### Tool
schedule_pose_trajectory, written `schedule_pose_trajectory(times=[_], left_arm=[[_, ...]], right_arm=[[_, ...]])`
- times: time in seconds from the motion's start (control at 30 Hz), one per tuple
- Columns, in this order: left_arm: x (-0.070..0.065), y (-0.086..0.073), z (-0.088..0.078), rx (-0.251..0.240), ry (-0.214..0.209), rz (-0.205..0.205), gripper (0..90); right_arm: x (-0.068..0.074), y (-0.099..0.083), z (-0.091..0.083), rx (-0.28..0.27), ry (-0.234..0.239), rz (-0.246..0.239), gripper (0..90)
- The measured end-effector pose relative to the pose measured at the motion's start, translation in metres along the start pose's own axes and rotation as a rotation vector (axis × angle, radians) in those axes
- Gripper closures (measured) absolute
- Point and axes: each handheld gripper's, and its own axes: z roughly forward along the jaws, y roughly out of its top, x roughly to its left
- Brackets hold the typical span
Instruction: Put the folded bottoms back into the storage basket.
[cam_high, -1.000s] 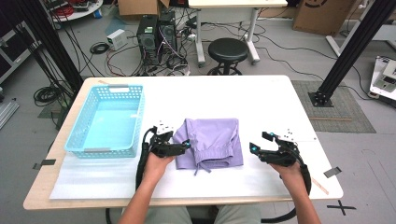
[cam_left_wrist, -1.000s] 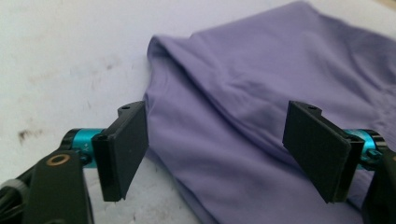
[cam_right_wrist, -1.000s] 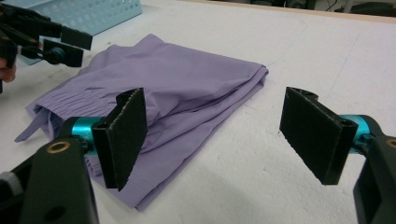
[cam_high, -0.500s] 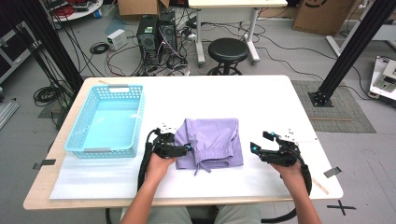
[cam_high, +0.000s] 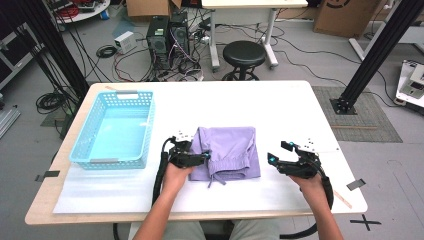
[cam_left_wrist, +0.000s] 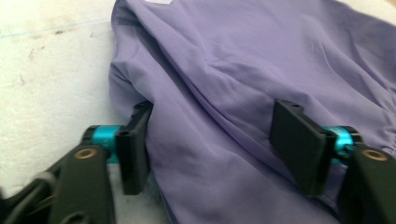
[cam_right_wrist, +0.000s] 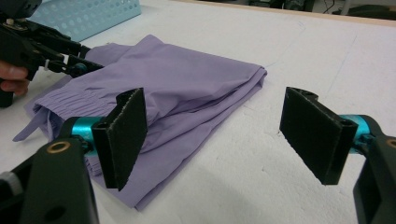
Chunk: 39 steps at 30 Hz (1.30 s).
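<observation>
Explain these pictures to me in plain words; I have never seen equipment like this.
A person sits at a white table holding a two-jaw tool in each hand. One picture looks down from above; the other two come from cameras riding on each tool, looking along its black jaws. On the table lie a folded purple garment and a light blue basket. The left hand-held gripper has its jaws around the garment's edge; they have just been closing, though the pads do not yet pinch the cloth. The right hand-held gripper waits open beside the garment, holding nothing.

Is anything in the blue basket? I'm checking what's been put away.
No, the blue basket shows a bare floor; the folded purple shorts lie on the table.
</observation>
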Motion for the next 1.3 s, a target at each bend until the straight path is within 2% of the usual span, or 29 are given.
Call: schedule_pose_trajectory(times=[0.1,0.17,0.23,0.3,0.43,0.47,0.53,0.6,0.67,0.73,0.77,0.83,0.87,0.93,1.0,1.07,1.17,1.23,1.3], left_arm=[[-0.004,0.001,0.002,0.003,0.030,0.013,47.2],[-0.006,0.001,0.003,0.005,0.058,0.006,53.0],[-0.011,0.001,0.004,0.003,0.117,0.026,60.6],[-0.014,0.001,0.005,0.009,0.134,0.051,65.0],[-0.019,0.001,0.006,-0.002,0.111,0.073,77.9],[-0.019,0.001,0.005,-0.008,0.102,0.067,83.3],[-0.018,0.002,0.004,-0.045,0.053,0.023,85.0],[-0.018,0.002,0.003,-0.070,0.022,0.001,85.6],[-0.019,0.004,0.000,-0.109,-0.020,-0.003,85.6],[-0.019,0.004,-0.001,-0.119,-0.036,-0.010,84.6],[-0.018,0.004,-0.001,-0.115,-0.044,-0.026,81.4],[-0.015,0.004,0.001,-0.101,-0.042,-0.064,62.5],[-0.013,0.003,0.001,-0.097,-0.042,-0.082,56.4],[-0.009,0.003,0.001,-0.097,-0.041,-0.130,47.2],[-0.007,0.003,0.001,-0.102,-0.021,-0.148,44.8],[-0.006,0.003,0.002,-0.105,0.017,-0.137,40.5],[-0.005,0.004,0.004,-0.098,0.074,-0.106,40.5],[-0.005,0.004,0.008,-0.073,0.076,-0.108,40.6],[-0.006,0.005,0.009,-0.069,0.074,-0.100,40.7]], right_arm=[[0.000,0.000,0.000,0.001,0.000,0.001,23.6],[0.000,0.000,0.000,0.003,0.002,0.005,23.5],[0.001,0.000,0.000,0.003,0.003,0.002,23.5],[0.001,0.000,0.000,0.004,0.001,0.004,23.5],[0.000,0.000,0.000,0.005,0.001,0.004,23.6],[0.000,0.000,0.000,0.004,0.001,0.002,23.5],[0.000,0.000,-0.001,0.002,0.000,0.002,23.5],[0.000,-0.001,-0.001,0.004,0.001,0.006,23.6],[-0.001,-0.001,-0.001,0.003,0.000,0.005,23.5],[-0.001,-0.001,-0.001,0.006,-0.002,0.009,23.6],[-0.001,-0.002,-0.002,0.005,-0.003,0.008,23.6],[-0.001,-0.002,-0.002,0.004,-0.005,0.003,23.6],[-0.001,-0.002,-0.002,0.005,-0.004,0.005,23.6],[0.000,-0.002,-0.002,0.007,-0.002,0.008,23.6],[0.000,-0.002,-0.002,0.007,-0.002,0.004,23.6],[0.000,-0.002,-0.002,0.007,-0.002,0.003,23.6],[0.000,-0.002,-0.002,0.009,-0.001,0.003,23.6],[0.000,-0.002,-0.001,0.009,0.000,0.006,23.6],[0.000,-0.002,0.000,0.010,-0.002,0.001,23.6]])
